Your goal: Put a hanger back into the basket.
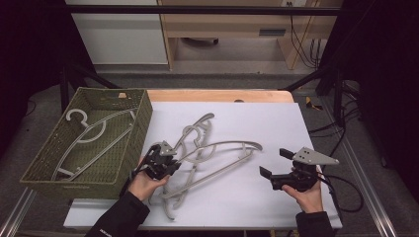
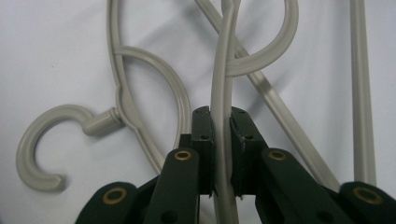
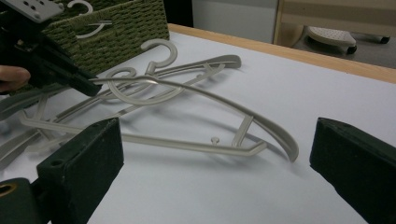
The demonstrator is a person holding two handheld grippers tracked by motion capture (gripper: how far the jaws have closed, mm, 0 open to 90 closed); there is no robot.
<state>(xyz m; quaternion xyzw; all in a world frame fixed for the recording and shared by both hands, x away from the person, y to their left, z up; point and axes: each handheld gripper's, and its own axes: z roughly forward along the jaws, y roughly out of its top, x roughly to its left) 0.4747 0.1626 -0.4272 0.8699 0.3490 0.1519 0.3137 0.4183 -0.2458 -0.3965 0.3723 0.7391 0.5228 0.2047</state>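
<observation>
Left gripper (image 1: pixel 165 160): near left of the desk, held in the person's left hand (image 1: pixel 146 183). In the left gripper view the jaws are pinched tight on a thin grey bar of the top hanger (image 2: pixel 222 93), which runs straight up between the pads.

Right gripper (image 1: pixel 276 168): near right, held in the person's right hand (image 1: pixel 309 195). Jaws spread wide with nothing between them, pointing left toward the pile.

Top hanger (image 1: pixel 222 158): middle of the white sheet (image 1: pixel 276 123). Long axis runs from near left to far right; its curved shoulder ends at the far right tip, on the side nearer the right gripper. Its near left end is the one already gripped.

Key relation: the basket lies to the left of the gripped end, so by my reading the hanger must lift clear of the pile and travel left, trailing its free end. The left hand is the closer one to the basket; the right stands well apart from the hanger's free tip.

Other hangers (image 1: pixel 195 133): tangled under and beside the gripped one, hooks pointing far. A snag on lifting looks likely.

Basket (image 1: pixel 141 123): green woven, far left, just beside the sheet's left edge.

Hanger in basket (image 1: pixel 91 136): lies flat inside, hook toward the far side.

Desk (image 1: pixel 217 95): wooden edge shows at the far side.
</observation>
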